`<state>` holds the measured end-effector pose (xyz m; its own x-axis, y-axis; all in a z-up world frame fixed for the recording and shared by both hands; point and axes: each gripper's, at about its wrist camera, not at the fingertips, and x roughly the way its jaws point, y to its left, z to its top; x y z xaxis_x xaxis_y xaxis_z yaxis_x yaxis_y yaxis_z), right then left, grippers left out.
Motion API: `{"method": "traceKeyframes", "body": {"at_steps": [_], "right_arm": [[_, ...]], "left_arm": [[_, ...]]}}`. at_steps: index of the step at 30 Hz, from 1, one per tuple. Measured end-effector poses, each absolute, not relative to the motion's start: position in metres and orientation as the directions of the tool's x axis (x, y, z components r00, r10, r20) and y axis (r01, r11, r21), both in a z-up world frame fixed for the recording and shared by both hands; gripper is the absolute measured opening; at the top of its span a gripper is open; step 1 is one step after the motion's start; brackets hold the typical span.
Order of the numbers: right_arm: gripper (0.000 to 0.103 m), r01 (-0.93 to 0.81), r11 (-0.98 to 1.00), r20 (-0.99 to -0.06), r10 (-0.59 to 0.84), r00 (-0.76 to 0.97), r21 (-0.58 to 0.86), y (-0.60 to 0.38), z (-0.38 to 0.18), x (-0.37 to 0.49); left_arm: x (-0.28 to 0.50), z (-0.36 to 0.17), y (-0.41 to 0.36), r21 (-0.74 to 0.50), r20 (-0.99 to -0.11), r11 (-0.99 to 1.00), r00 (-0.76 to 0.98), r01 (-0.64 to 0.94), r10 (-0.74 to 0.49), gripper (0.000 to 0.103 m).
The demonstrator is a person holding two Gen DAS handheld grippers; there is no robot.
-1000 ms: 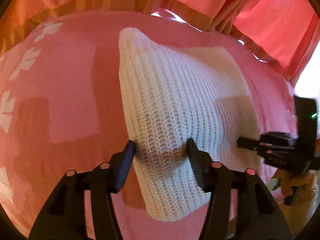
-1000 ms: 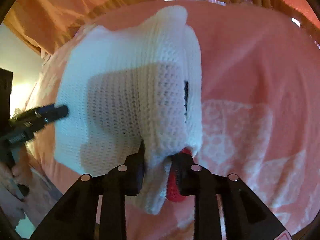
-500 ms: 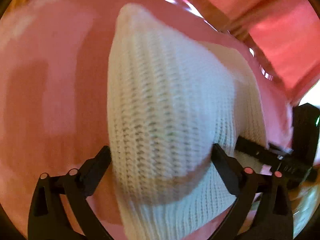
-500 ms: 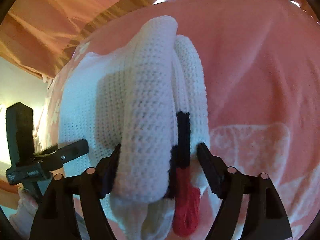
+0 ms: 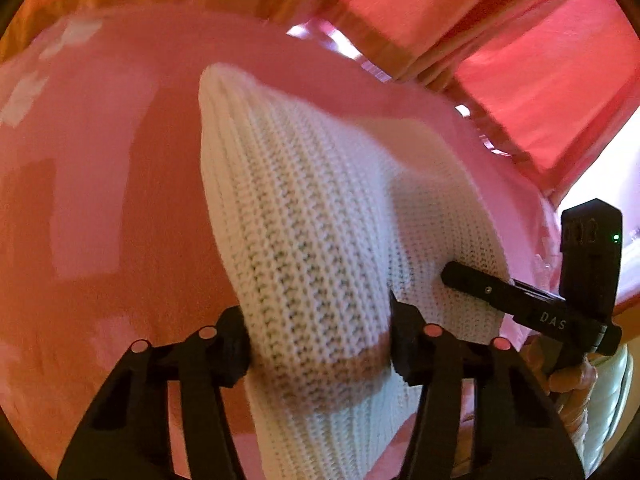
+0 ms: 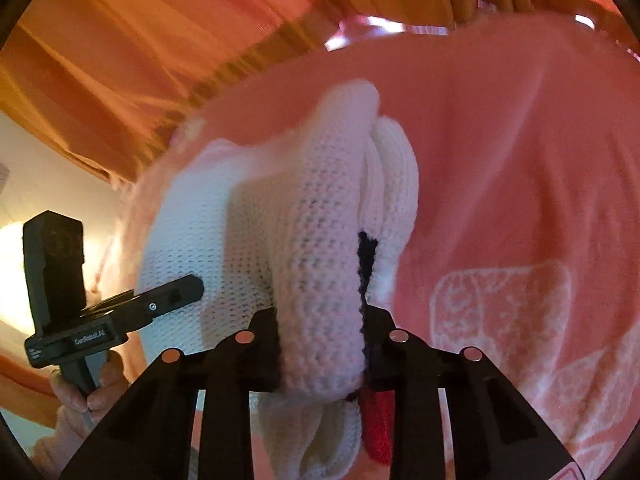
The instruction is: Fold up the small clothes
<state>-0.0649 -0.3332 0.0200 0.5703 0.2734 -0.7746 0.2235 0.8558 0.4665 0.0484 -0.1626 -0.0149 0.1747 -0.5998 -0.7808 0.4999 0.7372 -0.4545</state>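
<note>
Knit garment bunched on the bed cover, near edge lifted. Left gripper clamped across its near left fold, right gripper across the near right fold, jaws either side of the fabric on both. Curtain behind the bed, along the far edge.

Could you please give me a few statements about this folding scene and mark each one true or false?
1. The left tool has a bunch of the white knit garment between its fingers. True.
2. The right tool hangs open with nothing between its fingers. False: it is shut on a fold of the garment.
3. The garment lies on a green cloth. False: the bedspread is pink with a white pattern.
4. A red and black patch shows at the garment's edge in the right wrist view. True.
</note>
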Motion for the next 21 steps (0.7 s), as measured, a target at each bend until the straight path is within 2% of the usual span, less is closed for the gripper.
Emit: {"method": "traceKeyframes", "body": {"at_steps": [4, 7, 8, 10, 13, 14, 15, 16, 17, 19, 21], "right_arm": [[0.026, 0.232, 0.835, -0.74, 0.271, 0.616, 0.499, -0.344, 0.035, -0.089], [0.028, 0.291, 0.836, -0.793, 0.248, 0.557, 0.465, -0.348, 0.013, -0.086], [0.03, 0.31, 0.831, -0.809, 0.251, 0.531, 0.462, -0.348, 0.002, -0.083], [0.046, 0.319, 0.827, -0.824, 0.27, 0.499, 0.464, -0.349, -0.015, -0.079], [0.05, 0.336, 0.797, -0.808, 0.294, 0.511, 0.502, -0.357, -0.024, -0.077], [0.048, 0.34, 0.788, -0.803, 0.301, 0.515, 0.514, -0.359, -0.025, -0.078], [0.038, 0.341, 0.783, -0.799, 0.307, 0.517, 0.521, -0.36, -0.026, -0.078], [0.033, 0.339, 0.785, -0.798, 0.301, 0.522, 0.518, -0.359, -0.023, -0.08], [0.031, 0.333, 0.797, -0.8, 0.287, 0.526, 0.505, -0.356, -0.018, -0.081], [0.027, 0.31, 0.834, -0.801, 0.234, 0.551, 0.457, -0.345, 0.001, -0.085], [0.026, 0.292, 0.847, -0.775, 0.201, 0.599, 0.445, -0.335, 0.03, -0.089]], "left_arm": [[0.042, -0.002, -0.166, -0.481, -0.746, 0.7, 0.173, 0.528, -0.643, 0.057], [0.042, -0.028, -0.178, -0.454, -0.792, 0.727, 0.141, 0.515, -0.594, 0.062], [0.042, -0.038, -0.181, -0.441, -0.809, 0.742, 0.135, 0.505, -0.572, 0.067], [0.045, -0.053, -0.182, -0.429, -0.826, 0.77, 0.141, 0.472, -0.546, 0.077], [0.047, -0.061, -0.178, -0.445, -0.822, 0.776, 0.141, 0.447, -0.552, 0.084], [0.05, -0.063, -0.177, -0.463, -0.815, 0.771, 0.131, 0.438, -0.564, 0.083], [0.05, -0.064, -0.175, -0.486, -0.806, 0.762, 0.116, 0.428, -0.58, 0.08], [0.051, -0.065, -0.174, -0.511, -0.794, 0.745, 0.096, 0.428, -0.6, 0.067], [0.05, -0.061, -0.173, -0.51, -0.792, 0.742, 0.099, 0.435, -0.602, 0.059], [0.046, -0.05, -0.173, -0.496, -0.789, 0.735, 0.113, 0.463, -0.604, 0.051], [0.042, -0.025, -0.172, -0.508, -0.768, 0.713, 0.121, 0.483, -0.629, 0.048]]}}
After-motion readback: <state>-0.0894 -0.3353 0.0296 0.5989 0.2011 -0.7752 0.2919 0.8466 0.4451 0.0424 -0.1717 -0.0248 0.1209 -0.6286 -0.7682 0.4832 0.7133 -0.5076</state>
